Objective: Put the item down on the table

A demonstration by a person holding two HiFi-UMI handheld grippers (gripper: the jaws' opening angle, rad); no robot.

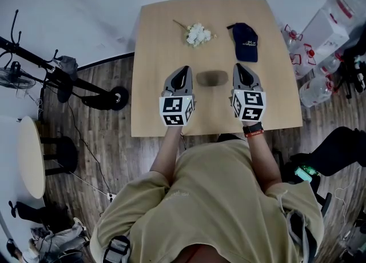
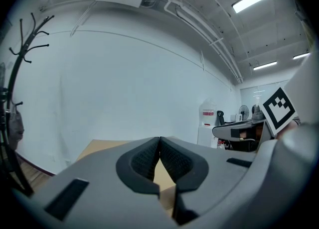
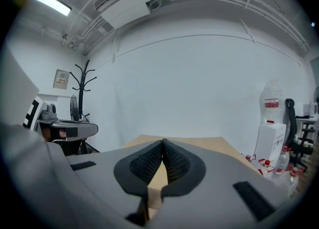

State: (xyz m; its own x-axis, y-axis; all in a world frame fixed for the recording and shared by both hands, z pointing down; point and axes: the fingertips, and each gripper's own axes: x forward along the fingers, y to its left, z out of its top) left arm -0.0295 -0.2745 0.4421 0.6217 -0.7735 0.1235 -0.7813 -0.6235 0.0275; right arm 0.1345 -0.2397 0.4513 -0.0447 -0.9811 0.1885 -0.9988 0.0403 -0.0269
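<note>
A navy cap (image 1: pixel 245 42) lies on the wooden table (image 1: pixel 160 56) at the far right. A small bunch of white flowers (image 1: pixel 198 34) lies to its left, near the far middle. My left gripper (image 1: pixel 182 72) and right gripper (image 1: pixel 241 68) hover side by side over the near half of the table, short of both things. In the left gripper view the jaws (image 2: pixel 159 139) meet at their tips with nothing between them. In the right gripper view the jaws (image 3: pixel 162 142) are likewise shut and empty. Neither gripper view shows the cap or the flowers.
A dark shadow (image 1: pixel 212 78) falls on the table between the grippers. Water bottles and a white box (image 1: pixel 320 39) stand on the floor to the right. A coat stand's base (image 1: pixel 86 87) and a round side table (image 1: pixel 31 156) are on the left.
</note>
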